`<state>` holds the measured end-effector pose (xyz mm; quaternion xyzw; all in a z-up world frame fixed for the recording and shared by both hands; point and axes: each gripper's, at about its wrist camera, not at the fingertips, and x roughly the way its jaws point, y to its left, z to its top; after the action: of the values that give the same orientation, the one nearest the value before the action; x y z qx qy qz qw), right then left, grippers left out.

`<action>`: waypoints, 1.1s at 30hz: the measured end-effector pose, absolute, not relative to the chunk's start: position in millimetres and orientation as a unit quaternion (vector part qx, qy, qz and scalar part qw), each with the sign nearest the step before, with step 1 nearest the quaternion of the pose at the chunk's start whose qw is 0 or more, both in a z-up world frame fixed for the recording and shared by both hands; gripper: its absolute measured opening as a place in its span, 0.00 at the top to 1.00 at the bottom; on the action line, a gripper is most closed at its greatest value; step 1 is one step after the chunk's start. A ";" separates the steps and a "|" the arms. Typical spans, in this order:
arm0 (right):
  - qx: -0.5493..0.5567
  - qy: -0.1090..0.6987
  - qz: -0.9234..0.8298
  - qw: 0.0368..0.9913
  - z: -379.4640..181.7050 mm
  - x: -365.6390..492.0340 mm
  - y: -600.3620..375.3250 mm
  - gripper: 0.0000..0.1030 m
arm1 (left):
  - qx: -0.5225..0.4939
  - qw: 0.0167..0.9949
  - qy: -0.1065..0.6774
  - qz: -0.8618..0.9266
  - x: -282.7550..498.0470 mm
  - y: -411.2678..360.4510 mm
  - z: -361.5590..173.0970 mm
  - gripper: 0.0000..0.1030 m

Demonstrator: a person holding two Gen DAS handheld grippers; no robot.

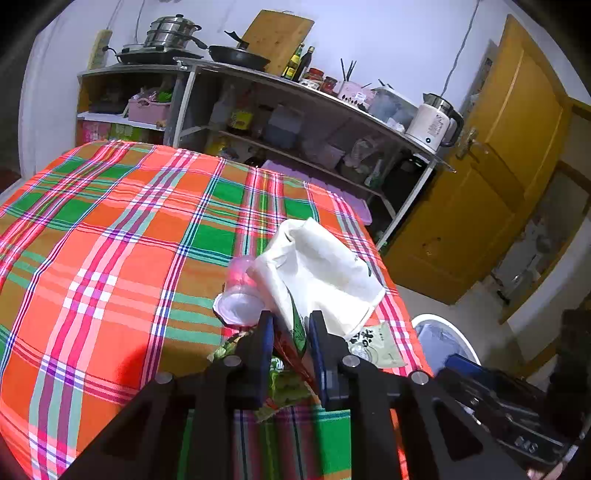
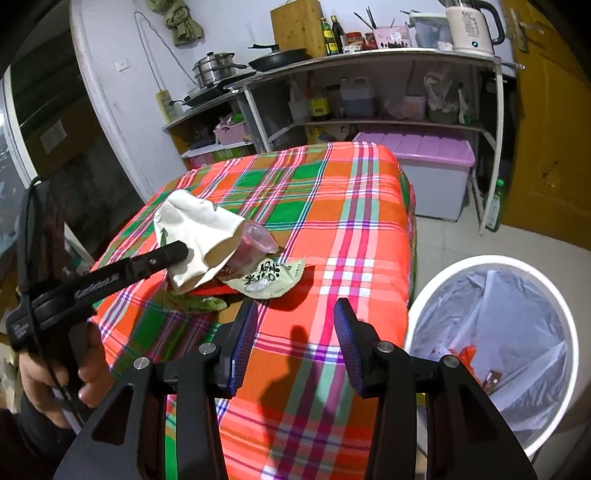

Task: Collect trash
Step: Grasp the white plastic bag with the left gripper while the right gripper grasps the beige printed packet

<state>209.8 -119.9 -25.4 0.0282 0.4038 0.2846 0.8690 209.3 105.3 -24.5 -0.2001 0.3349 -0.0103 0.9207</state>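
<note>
On the plaid-covered table (image 1: 110, 258) lies a pile of trash: a crumpled white paper bag (image 1: 325, 273), a clear pink plastic cup (image 1: 240, 295) on its side, a pale green printed sachet (image 1: 373, 343) and a green wrapper (image 1: 284, 384). My left gripper (image 1: 291, 325) is shut narrowly on the bag's lower edge, where green print and a red wrapper show between the pads. The right wrist view shows the same left gripper (image 2: 181, 253) against the bag (image 2: 195, 229). My right gripper (image 2: 295, 317) stands open and empty over the cloth, just short of the sachet (image 2: 269, 278).
A white bin (image 2: 480, 259) with a clear liner and some trash inside stands on the floor right of the table. Behind are a metal shelf (image 2: 369, 59) with pans, bottles and a kettle (image 2: 469, 29), a purple-lidded tub (image 2: 424, 147) and a yellow door (image 2: 546, 129). A hand (image 2: 55, 376) holds the left gripper.
</note>
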 end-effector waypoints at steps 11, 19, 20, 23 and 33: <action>0.065 0.447 0.294 0.842 -47.7 243.8 -97.9 0.57 | -0.207 0.928 0.310 -0.023 182.3 119.4 -14.1 0.84; 0.061 0.462 0.292 0.835 -57.8 256.4 -81.2 0.80 | -0.210 0.927 0.310 -0.019 178.2 128.2 -18.3 0.84; 0.060 0.462 0.291 0.835 -58.1 255.8 -80.6 0.88 | -0.210 0.927 0.310 -0.019 178.3 128.3 -18.6 0.84; 0.052 0.457 0.288 0.840 -57.9 252.1 -81.0 0.93 | -0.211 0.927 0.311 -0.019 177.7 129.9 -19.7 0.84; 0.043 0.420 0.292 0.858 -38.6 224.9 -92.0 0.98 | -0.202 0.928 0.312 -0.018 171.3 125.4 -19.4 0.85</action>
<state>224.9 -92.0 -38.6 0.0431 0.4200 0.2925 0.8580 171.3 125.4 -19.4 -0.2015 0.3121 -0.0178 0.9283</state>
